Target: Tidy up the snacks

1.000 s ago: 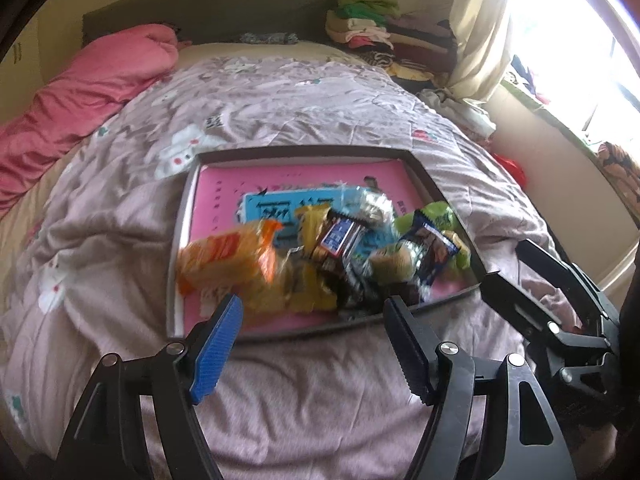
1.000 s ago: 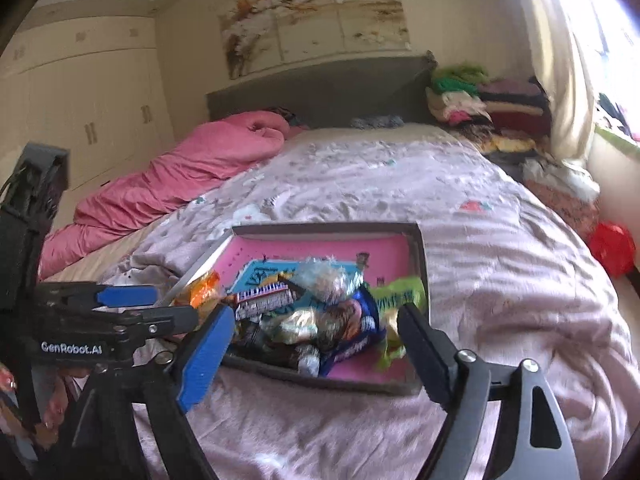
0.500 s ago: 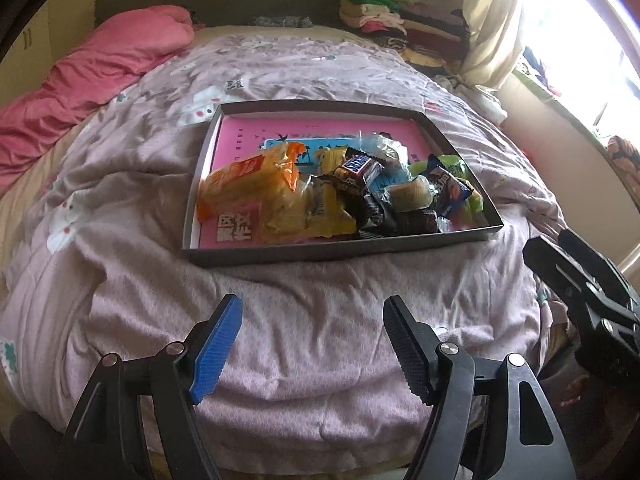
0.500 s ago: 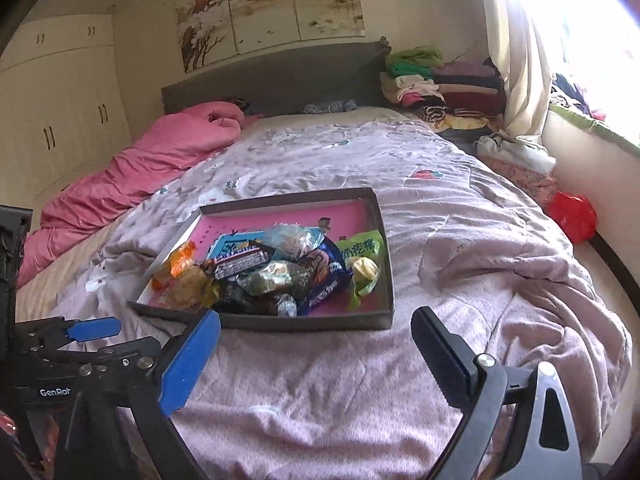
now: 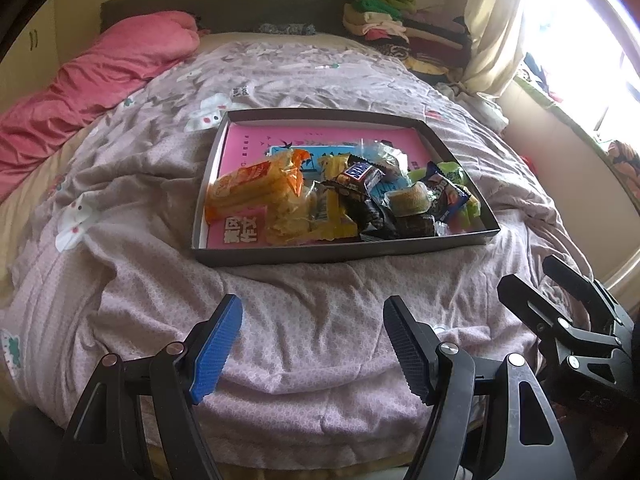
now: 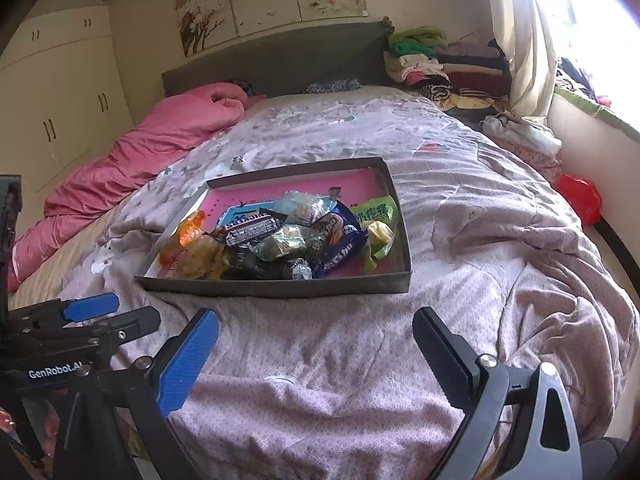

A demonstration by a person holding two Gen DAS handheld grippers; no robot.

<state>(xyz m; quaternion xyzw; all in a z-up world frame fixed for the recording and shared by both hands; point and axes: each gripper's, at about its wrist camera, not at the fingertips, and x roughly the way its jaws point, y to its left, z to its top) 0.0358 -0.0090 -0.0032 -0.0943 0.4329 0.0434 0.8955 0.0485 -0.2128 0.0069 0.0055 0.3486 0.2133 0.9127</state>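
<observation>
Left wrist view showed the snacks (image 5: 340, 196) heaped in a tray (image 5: 344, 250) mid-frame on the bed (image 5: 312, 320). Both tongs, left (image 5: 310, 348) and right (image 6: 316, 360), gaped empty; best approach low, singling out a top packet.

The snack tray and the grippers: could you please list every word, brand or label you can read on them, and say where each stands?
"SNICKERS": chocolate bar wrapper in the tray.
"作文": pink book cover lining the tray; the characters above it are unclear.
"GenRobot.AI": left gripper body, right wrist view.
Dark blue wrapper and green packet: Chinese print, too blurred.
</observation>
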